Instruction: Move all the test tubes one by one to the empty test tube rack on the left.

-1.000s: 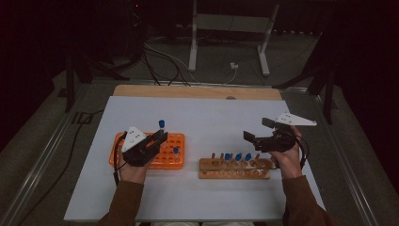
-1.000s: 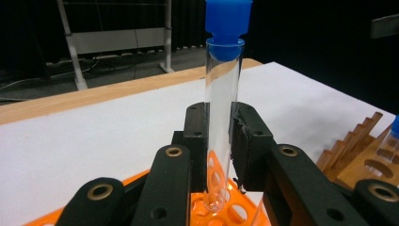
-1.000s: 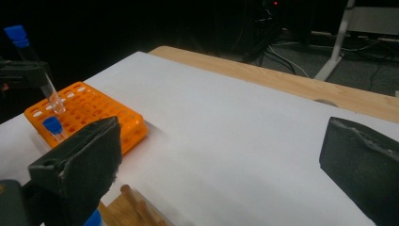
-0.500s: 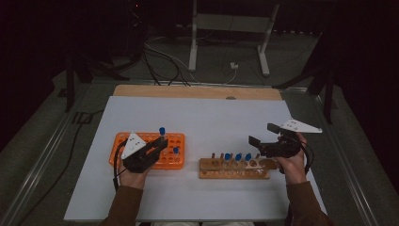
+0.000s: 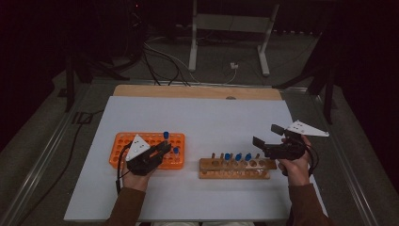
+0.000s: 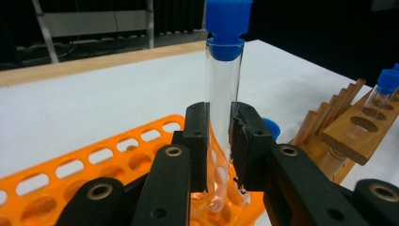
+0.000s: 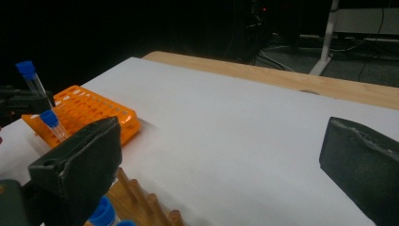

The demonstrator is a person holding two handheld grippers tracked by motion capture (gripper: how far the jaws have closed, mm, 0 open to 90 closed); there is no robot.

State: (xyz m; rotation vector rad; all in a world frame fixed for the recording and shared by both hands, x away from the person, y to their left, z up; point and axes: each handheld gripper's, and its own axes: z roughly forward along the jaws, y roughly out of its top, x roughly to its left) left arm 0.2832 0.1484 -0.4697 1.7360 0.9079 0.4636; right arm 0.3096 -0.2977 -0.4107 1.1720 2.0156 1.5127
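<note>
left gripper point(image 6: 219, 141) jaws clamped on a blue-capped test tube point(image 6: 221, 94) upright over the orange rack point(image 5: 123, 143), tube bottom at the rack holes; right gripper point(image 5: 268, 136) jaws wide open, empty, just beside the wooden rack point(image 5: 235, 168) on the white tabletop point(image 5: 211, 117)

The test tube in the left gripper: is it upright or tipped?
Upright. The test tube stands vertical between the left gripper's closed jaws, blue cap on top, its rounded bottom down at the orange rack.
</note>
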